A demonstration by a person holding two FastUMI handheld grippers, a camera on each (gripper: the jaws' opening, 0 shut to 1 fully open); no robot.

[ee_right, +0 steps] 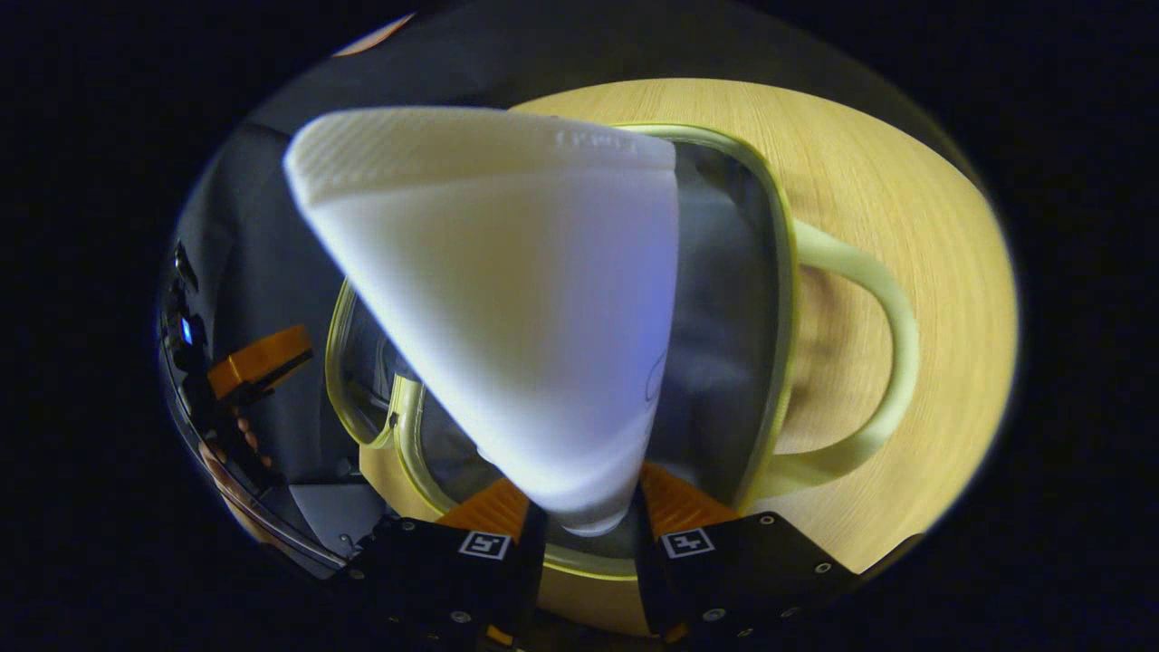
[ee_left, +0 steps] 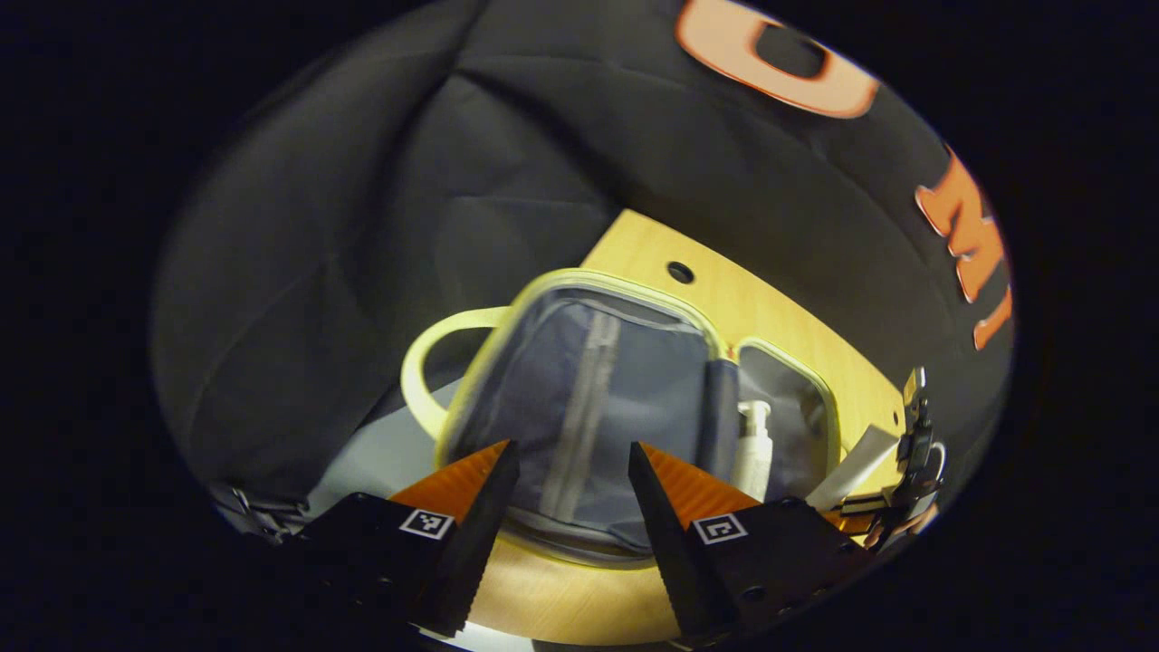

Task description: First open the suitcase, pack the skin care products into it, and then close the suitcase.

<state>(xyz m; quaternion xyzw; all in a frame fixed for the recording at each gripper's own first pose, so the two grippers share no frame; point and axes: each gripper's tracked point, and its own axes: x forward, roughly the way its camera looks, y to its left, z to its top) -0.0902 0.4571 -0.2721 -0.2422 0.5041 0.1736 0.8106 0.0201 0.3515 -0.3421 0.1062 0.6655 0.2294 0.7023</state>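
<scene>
The suitcase (ee_left: 625, 426) lies open on the wooden table (ee_left: 779, 317), its lid folded back toward the booth wall with the pale carry handle (ee_left: 426, 362) at the far-left edge, so the opening step looks done. One product, a white pump bottle (ee_left: 753, 448), already stands in the right compartment. The right hand-held gripper (ee_right: 587, 525) is clamped on the narrow end of a white tube (ee_right: 507, 299), holding it above the open case; in the left gripper view that tube (ee_left: 851, 466) shows near the case's right rim. The left hand-held gripper (ee_left: 572, 493) hangs with its fingers spread and nothing between them, in front of the lid lining. My guess: packing is midway, the tube not yet placed, closing still to come.
</scene>
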